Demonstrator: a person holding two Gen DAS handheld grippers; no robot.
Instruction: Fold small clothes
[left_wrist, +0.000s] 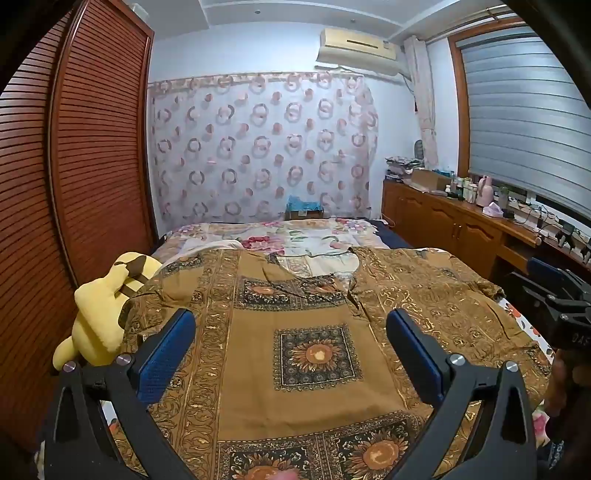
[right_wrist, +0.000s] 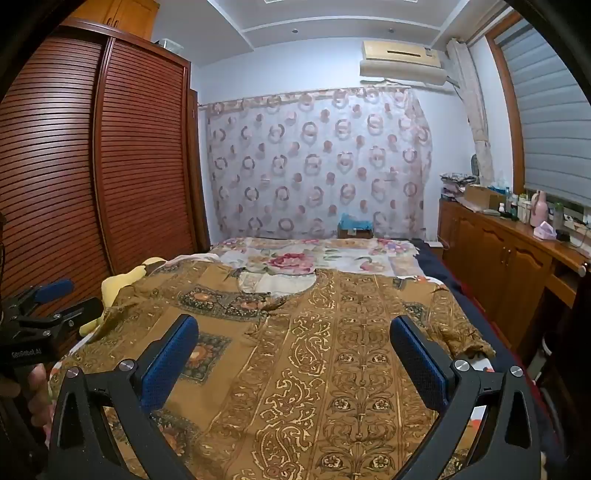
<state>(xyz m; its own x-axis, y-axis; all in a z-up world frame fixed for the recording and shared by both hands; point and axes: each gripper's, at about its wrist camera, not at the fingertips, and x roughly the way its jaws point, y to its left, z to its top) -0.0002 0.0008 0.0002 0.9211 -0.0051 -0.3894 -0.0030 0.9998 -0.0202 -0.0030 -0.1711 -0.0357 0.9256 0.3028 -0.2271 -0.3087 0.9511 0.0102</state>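
A brown, gold-patterned shirt (left_wrist: 314, 295) lies spread flat on the bed, neckline toward the far end; it also shows in the right wrist view (right_wrist: 314, 332). My left gripper (left_wrist: 291, 332) is open and empty, hovering over the shirt's left half above a sunflower square. My right gripper (right_wrist: 295, 339) is open and empty over the shirt's right half. Each gripper shows at the edge of the other's view: the right gripper (left_wrist: 554, 295) and the left gripper (right_wrist: 44, 306).
A yellow plush toy (left_wrist: 107, 314) lies at the bed's left edge beside a slatted wooden wardrobe (left_wrist: 74, 166). A floral quilt (left_wrist: 295, 240) covers the far bed. A wooden cabinet (right_wrist: 509, 251) with bottles runs along the right wall.
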